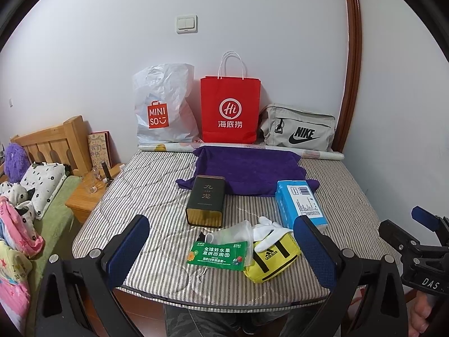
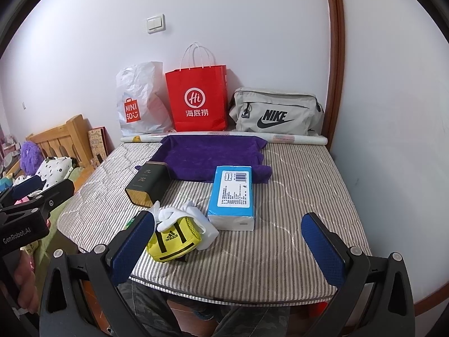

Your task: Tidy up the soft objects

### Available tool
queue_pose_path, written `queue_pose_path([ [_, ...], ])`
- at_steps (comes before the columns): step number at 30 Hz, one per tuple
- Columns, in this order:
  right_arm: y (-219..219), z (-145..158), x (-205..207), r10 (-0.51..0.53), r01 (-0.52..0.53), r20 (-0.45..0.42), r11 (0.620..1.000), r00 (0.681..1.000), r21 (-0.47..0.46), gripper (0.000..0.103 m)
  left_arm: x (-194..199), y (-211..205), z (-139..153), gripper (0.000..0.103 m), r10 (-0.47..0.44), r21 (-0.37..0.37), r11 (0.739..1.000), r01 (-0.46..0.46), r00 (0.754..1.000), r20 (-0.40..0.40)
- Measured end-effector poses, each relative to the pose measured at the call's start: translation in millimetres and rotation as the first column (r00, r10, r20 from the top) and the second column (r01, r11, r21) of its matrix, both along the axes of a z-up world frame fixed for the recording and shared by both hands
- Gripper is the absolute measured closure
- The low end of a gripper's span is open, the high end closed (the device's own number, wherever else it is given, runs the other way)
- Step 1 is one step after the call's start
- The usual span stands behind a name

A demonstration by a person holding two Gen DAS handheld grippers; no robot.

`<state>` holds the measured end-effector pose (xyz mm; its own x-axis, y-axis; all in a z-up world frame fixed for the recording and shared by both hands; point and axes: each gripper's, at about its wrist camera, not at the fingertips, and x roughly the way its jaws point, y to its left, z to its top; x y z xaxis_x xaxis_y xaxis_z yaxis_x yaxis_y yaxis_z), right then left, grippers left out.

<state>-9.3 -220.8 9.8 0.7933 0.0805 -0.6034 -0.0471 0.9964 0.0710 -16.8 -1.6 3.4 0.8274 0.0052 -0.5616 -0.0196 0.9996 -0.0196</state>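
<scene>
Striped mattress (image 1: 157,196), near edge: both grippers, left gripper (image 1: 221,252) and right gripper (image 2: 228,247), gape wide, empty, before a yellow pouch (image 1: 270,257) and white gloves (image 1: 269,229), probably limp, light; pinch mid-body.

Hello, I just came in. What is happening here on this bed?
A person holds a two-finger gripper in each hand above the near edge of a striped mattress. The left gripper and the right gripper are both open and hold nothing. In front of them lie a yellow pouch with a white cloth partly on it, a green packet, a blue tissue pack, a dark tin and a purple towel. Nothing is picked up yet.
</scene>
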Motion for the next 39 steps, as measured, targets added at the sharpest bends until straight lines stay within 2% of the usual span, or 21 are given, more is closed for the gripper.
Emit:
queue_pose_path([
  [9, 1.1, -2.1, 1.4, 0.035, -0.035, 0.000, 0.999, 0.999, 0.011, 0.000, 7.7, 4.3, -5.3, 0.000, -0.019, 0.001, 1.000, 0.019, 1.000, -0.013],
  [13, 4.4, -9.3, 10.9, 0.046, -0.046, -0.017, 0.999, 0.999, 0.005, 0.000, 21.5, 12.9, -15.7, 0.000, -0.012, -0.016, 1.000, 0.011, 0.999, -0.046],
  [19, 7.9, -34.8, 36.3, 0.063, -0.061, -0.098, 0.998, 0.993, 0.026, 0.000, 50.4, 29.3, -50.0, 0.000, -0.013, -0.041, 0.999, 0.007, 0.989, -0.145],
  [25, 15.2, -60.6, 57.1, 0.070, -0.069, -0.155, 0.998, 0.985, 0.013, 0.000, 74.7, 47.6, -95.4, 0.000, 0.006, -0.073, 0.997, -0.026, 0.963, -0.271],
  [28, 19.0, -70.8, 66.7, 0.080, -0.080, -0.185, 0.997, 0.980, 0.004, 0.000, 80.1, 50.2, -119.8, 0.000, 0.014, -0.045, 0.999, -0.030, 0.946, -0.324],
  [34, 20.1, -84.3, 83.2, 0.071, -0.076, -0.212, 0.997, 0.975, -0.014, 0.000, 85.5, 48.3, -153.4, 0.000, -0.003, 0.040, 0.999, 0.020, 0.921, -0.389],
  [37, 20.3, -92.2, 90.9, 0.074, -0.077, -0.241, 0.997, 0.968, -0.004, 0.000, 88.0, 44.4, -164.8, 0.000, -0.059, 0.032, 0.996, 0.079, 0.911, -0.409],
  [39, 21.8, -99.1, 96.3, 0.073, -0.079, -0.261, 0.997, 0.963, -0.010, 0.000, 87.6, 40.3, -170.3, 0.000, -0.077, 0.057, 0.992, 0.110, 0.910, -0.408],
])
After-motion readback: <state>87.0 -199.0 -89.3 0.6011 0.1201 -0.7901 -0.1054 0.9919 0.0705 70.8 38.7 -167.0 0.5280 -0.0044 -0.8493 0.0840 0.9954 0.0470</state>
